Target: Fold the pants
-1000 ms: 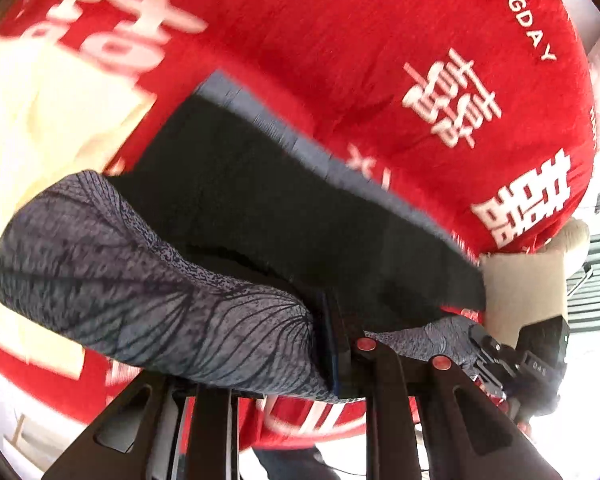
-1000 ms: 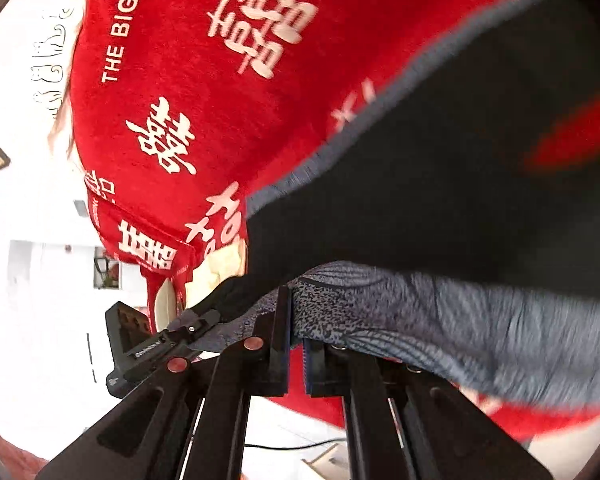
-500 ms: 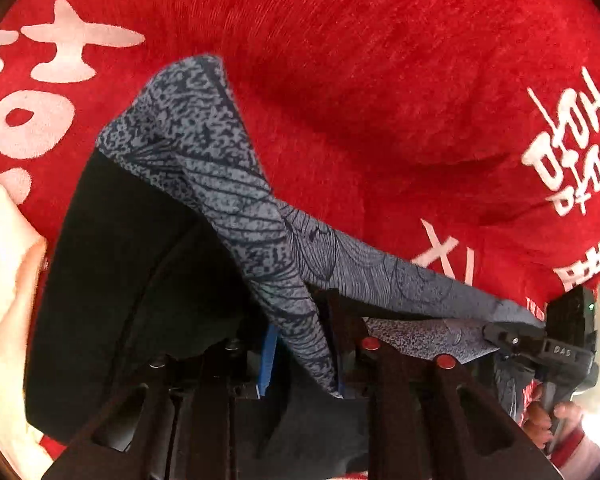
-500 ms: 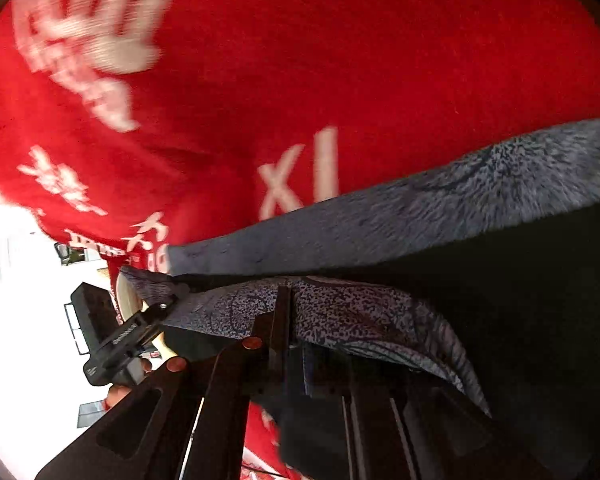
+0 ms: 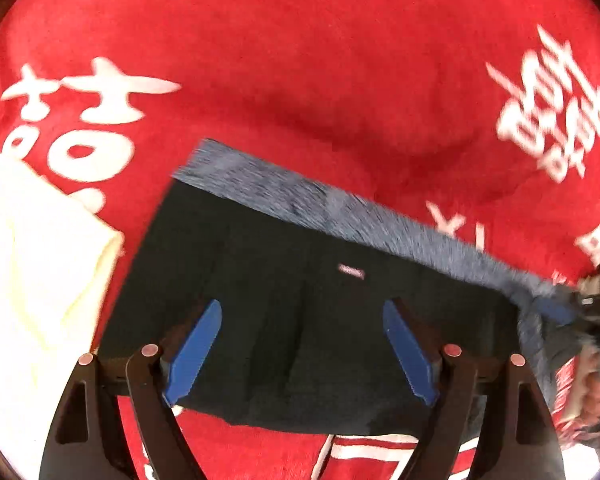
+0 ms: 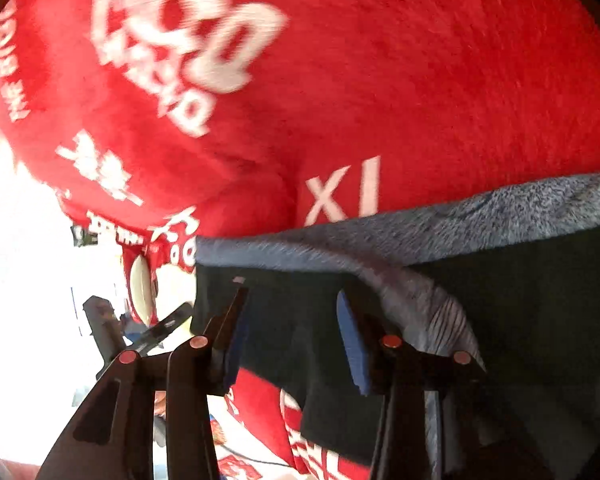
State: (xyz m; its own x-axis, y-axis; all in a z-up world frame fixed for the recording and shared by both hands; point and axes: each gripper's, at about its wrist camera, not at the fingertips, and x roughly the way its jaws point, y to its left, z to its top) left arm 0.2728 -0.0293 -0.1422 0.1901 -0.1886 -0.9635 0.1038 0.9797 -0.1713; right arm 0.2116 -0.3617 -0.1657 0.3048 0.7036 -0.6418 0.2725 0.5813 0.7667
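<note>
While my left tool [image 5: 300,344] hangs released, jaws just opened, over one pair of pants [image 5: 320,320], folded dark with a grey speckled band, on the red blanket [image 5: 340,80], my right tool [image 6: 292,332] has also just opened, pads clear.

The pants [image 5: 308,320] are showing as matt black cloth, with a grey, mottled knit waistband [image 5: 340,208] lying at their twelve o'clock edge. The red blanket [image 5: 340,60] beneath is looking plush and fuzzy, with flat white printing. A cream cloth [image 5: 32,280] at nine o'clock is looking soft. The gripper arms are appearing as matt black plastic, their blue pads [image 5: 196,348] ridged.
</note>
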